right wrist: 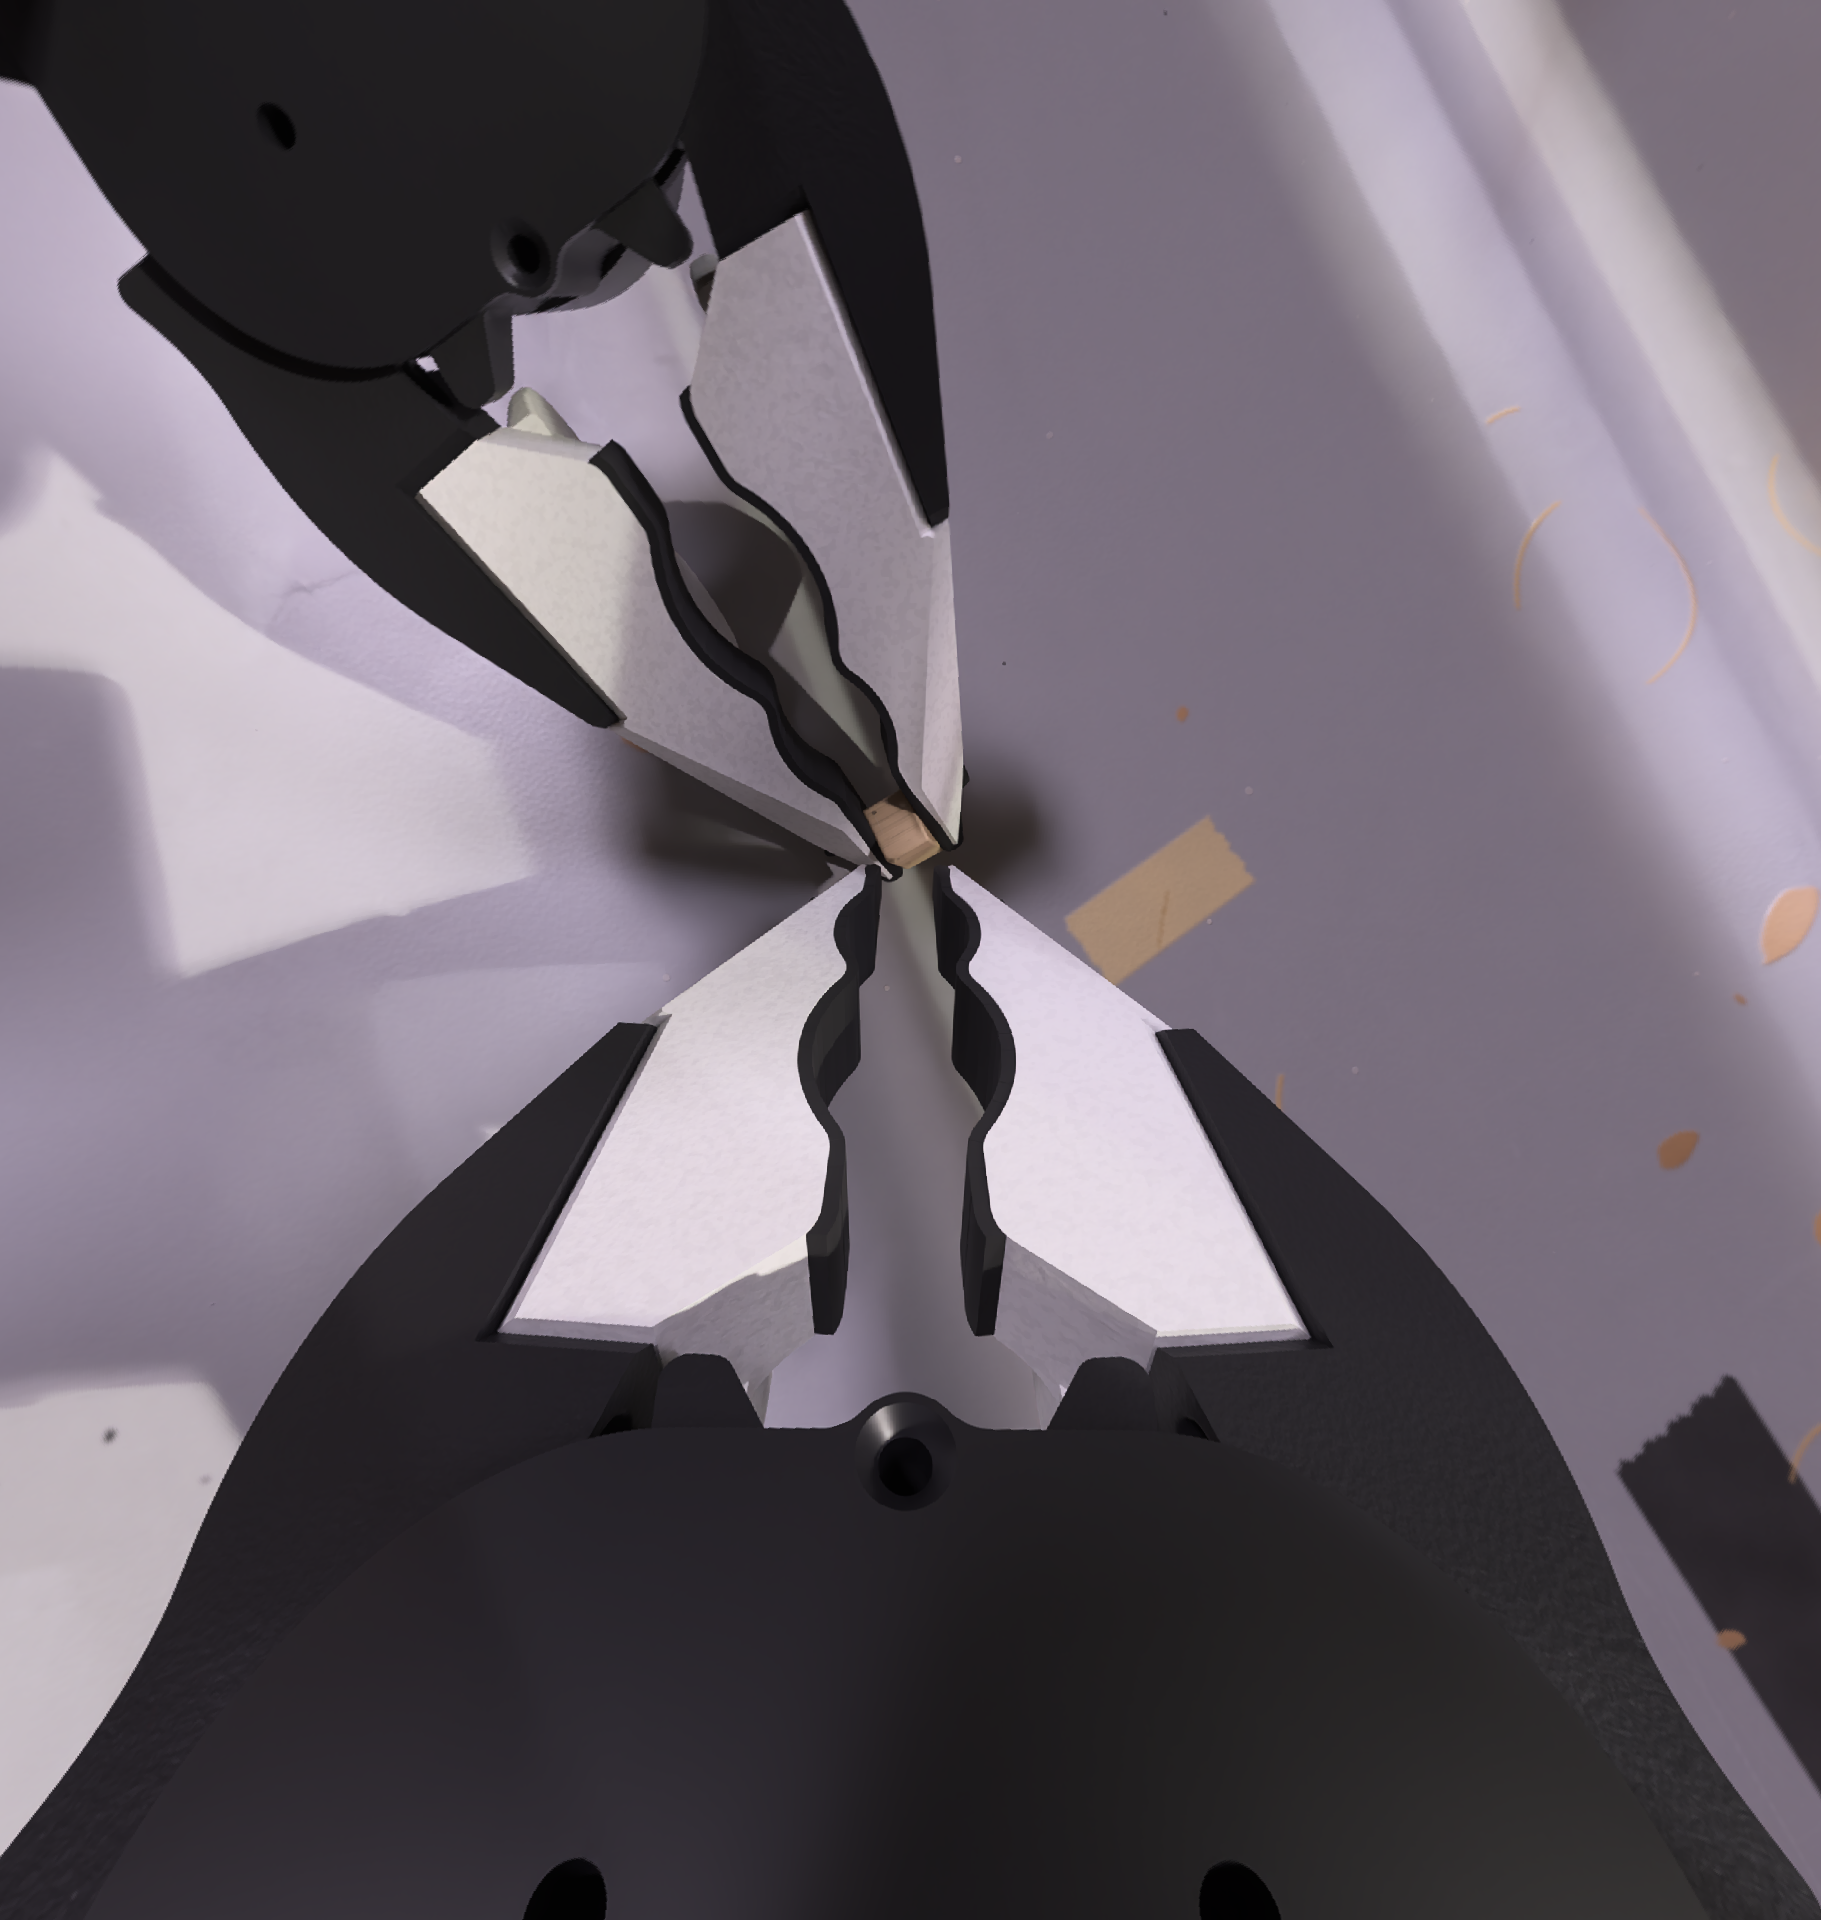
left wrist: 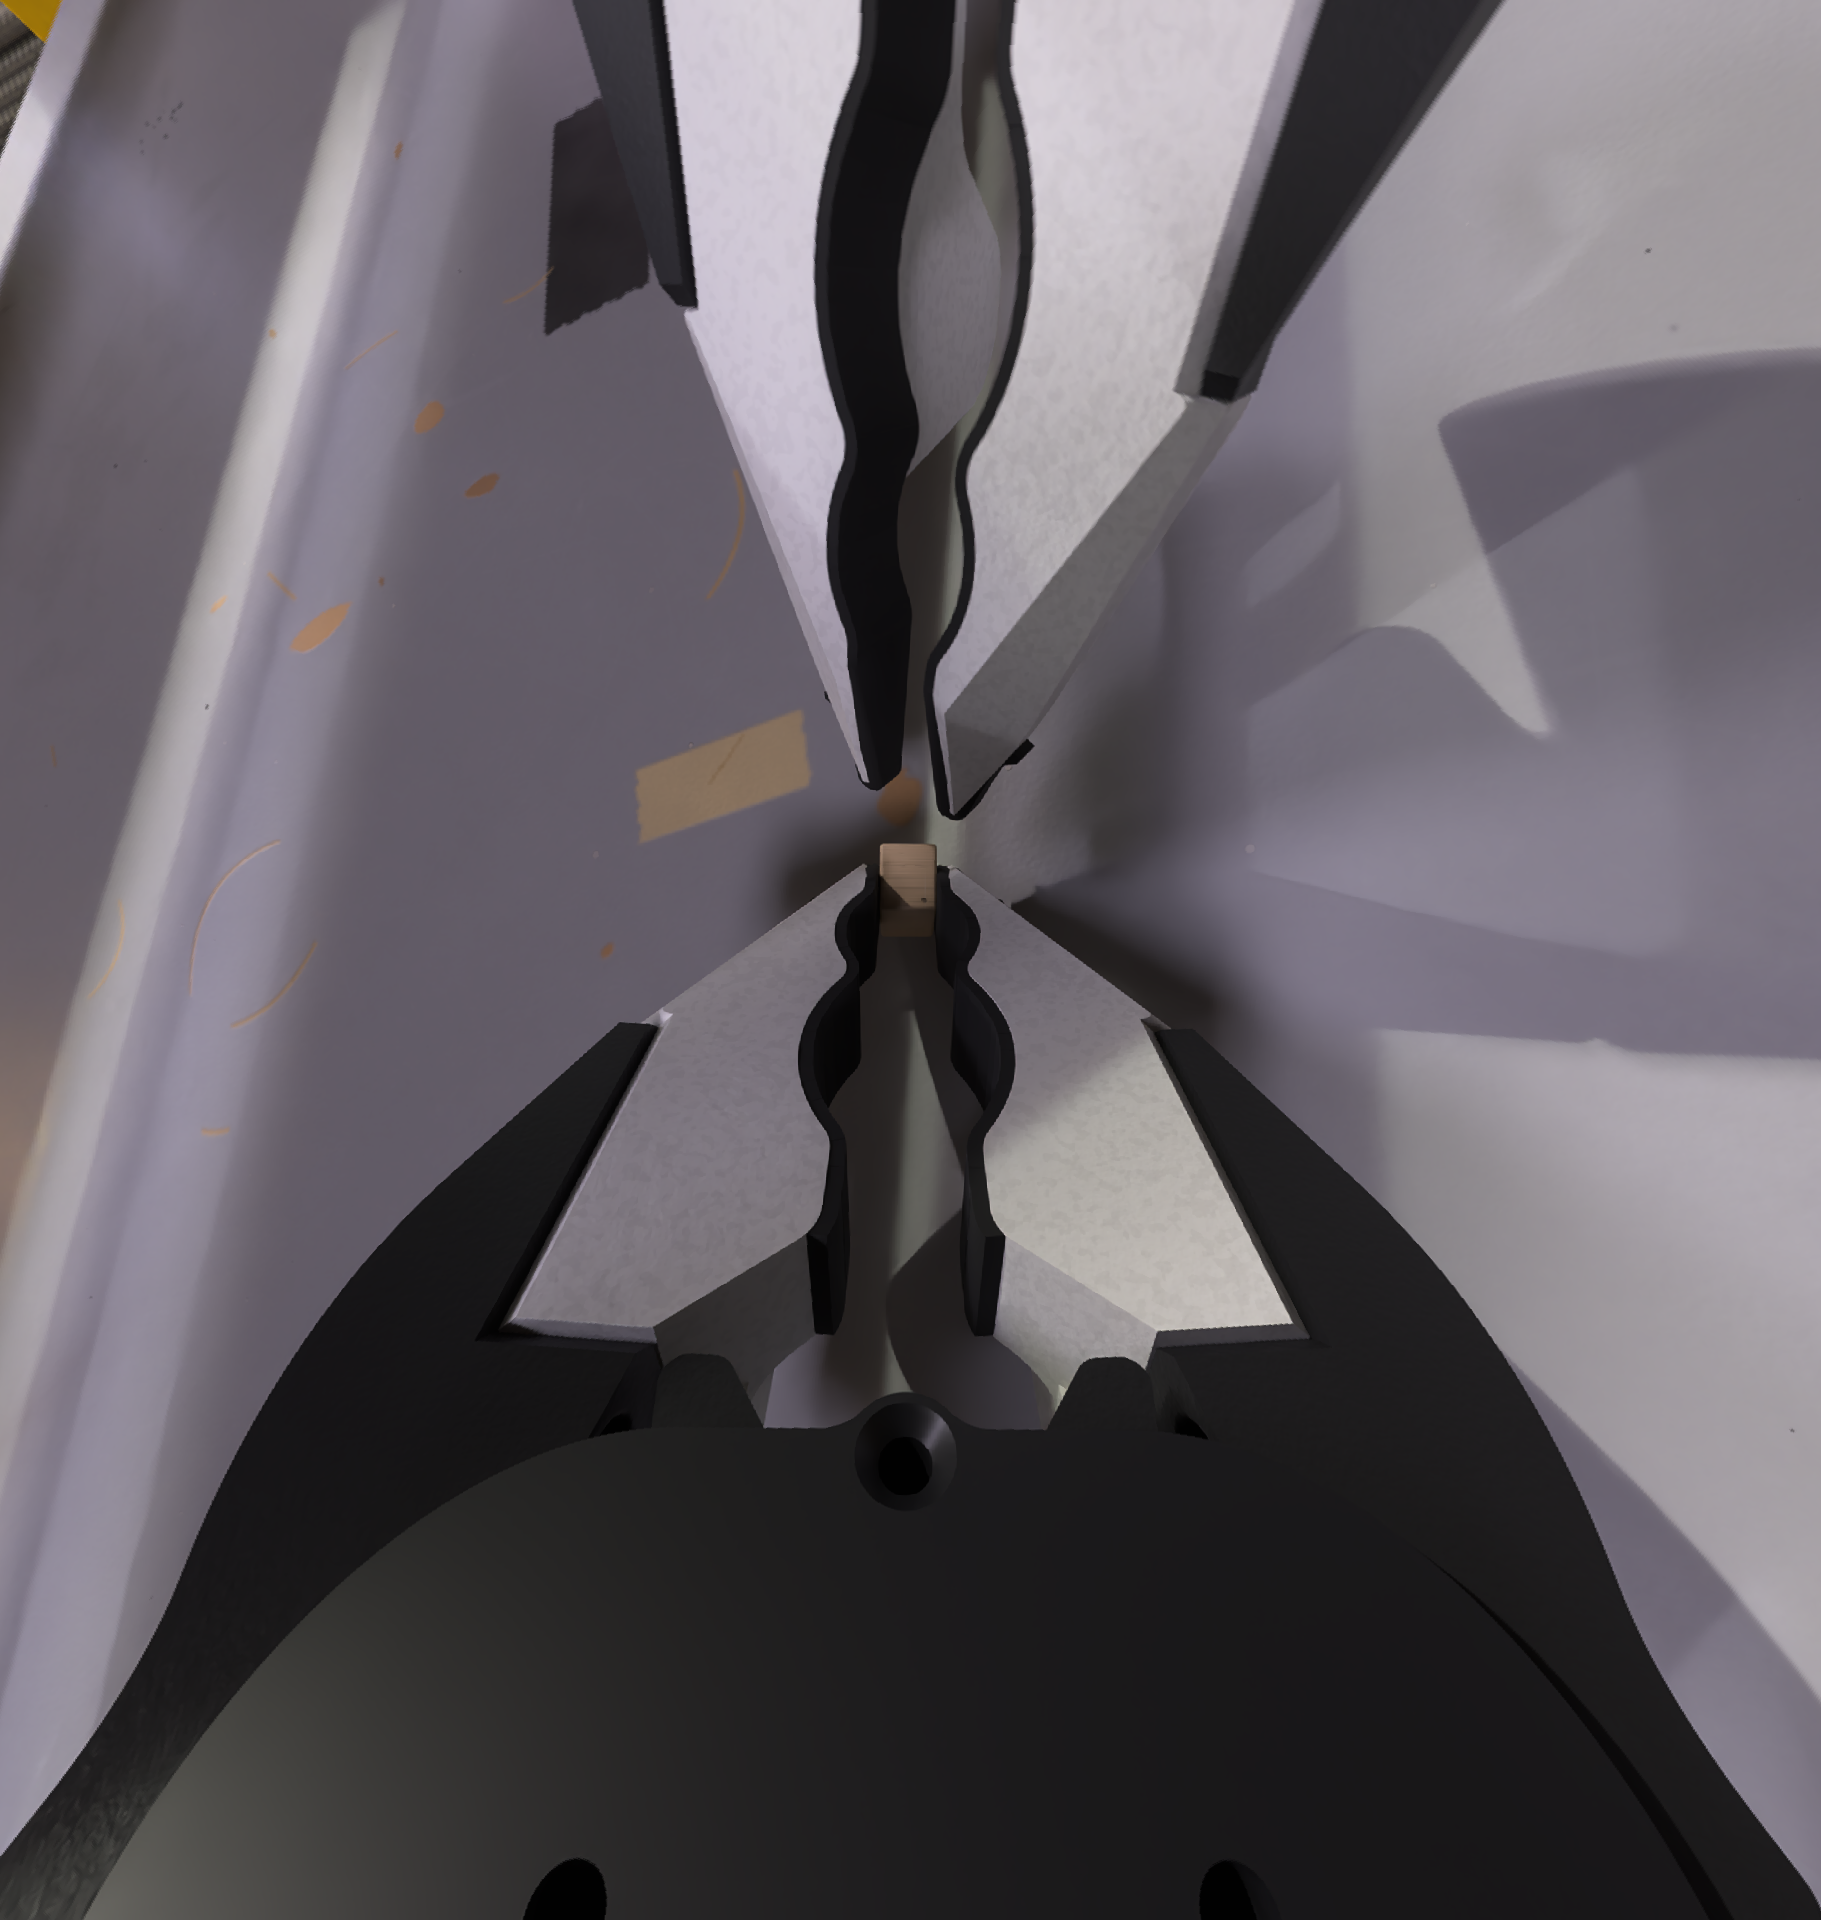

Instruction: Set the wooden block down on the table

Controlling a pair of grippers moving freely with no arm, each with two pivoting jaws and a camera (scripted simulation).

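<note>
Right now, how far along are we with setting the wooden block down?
Done: the left gripper has the wooden block pinched at its fingertips. In hand: it holds the block over the table, with the right gripper empty, tips facing close by. Left: touchdown is unclear from here; release and back away.

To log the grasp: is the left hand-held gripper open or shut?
Shut on the wooden block: the left hand-held gripper pinches it between both fingertips, seen in both views.

The small pale wooden block (left wrist: 907, 889) (one tiny dark speck on its face) sits clamped between the left gripper (left wrist: 908, 883) fingertips, above the table (left wrist: 1508, 1143).
</note>
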